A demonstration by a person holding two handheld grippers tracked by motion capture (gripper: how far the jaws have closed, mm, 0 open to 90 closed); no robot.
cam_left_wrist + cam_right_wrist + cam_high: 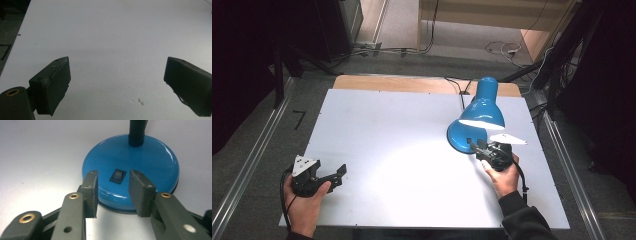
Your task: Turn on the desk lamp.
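A blue desk lamp [482, 102] stands at the right of the white tabletop [387, 125], its shade lit and throwing light on the board. My right gripper [475, 145] hovers at the near rim of the lamp's round base [150, 157]. That gripper [113, 173] is open, with its jaws on either side of the black rocker switch [117, 176] and no pad touching it. The black flexible neck [136, 132] rises from the back of the base. My left gripper [339, 173] rests near the table's front left corner. It [117, 60] is wide open over bare board.
The lamp's black cord [460, 92] runs off the far edge of the table. Metal rails [252, 160] flank the table on both sides. Cables lie on the floor [402, 50] beyond the wooden strip at the back edge.
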